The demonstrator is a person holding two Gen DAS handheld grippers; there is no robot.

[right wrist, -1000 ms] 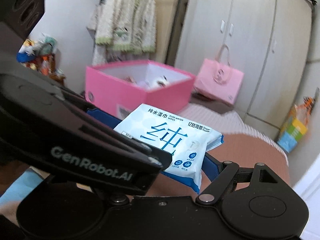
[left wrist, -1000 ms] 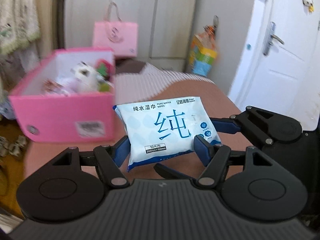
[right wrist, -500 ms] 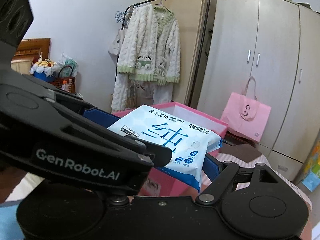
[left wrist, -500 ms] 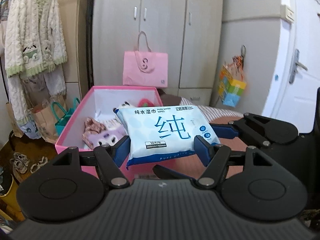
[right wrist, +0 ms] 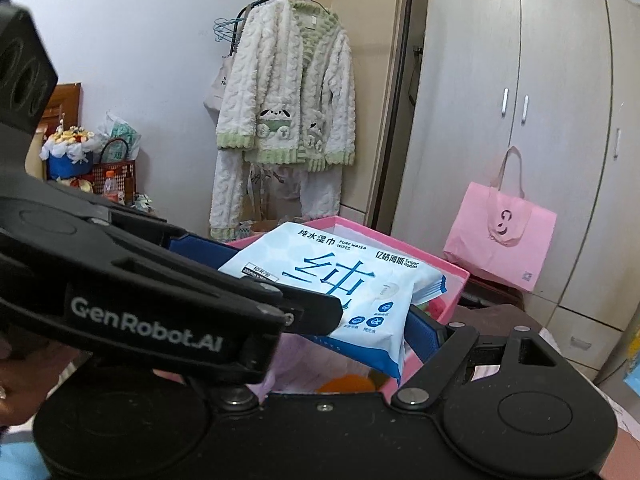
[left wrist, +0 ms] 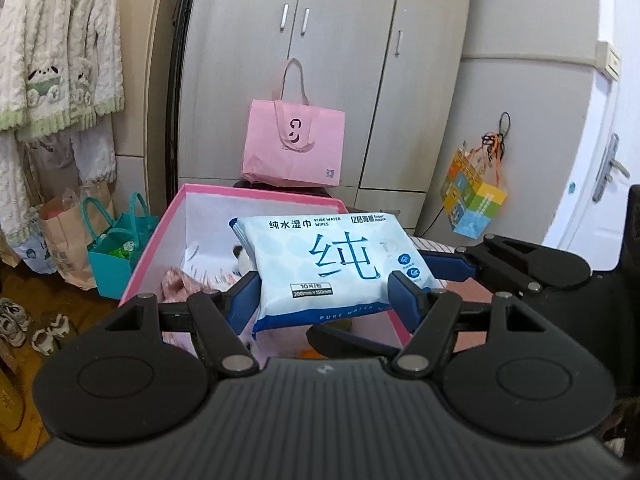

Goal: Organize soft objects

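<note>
Since the earlier frame, the wipes pack (left wrist: 332,264) has travelled over the pink box (left wrist: 160,248). Left gripper (left wrist: 324,296) and right gripper (right wrist: 304,284) clamp its sides, jaws part-open; pink bag (left wrist: 294,148) at 12 o'clock.

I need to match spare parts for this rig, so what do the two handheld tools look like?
Both tools are matte black plastic: a ribbed body, round discs on each side, angular linkage arms with silver pivot pins. The left tool has dark blue finger pads. The right tool has the same blue pads. In its view, the left tool's side reads "GenRobot.AI" in white. No cables or sleeves show.
</note>
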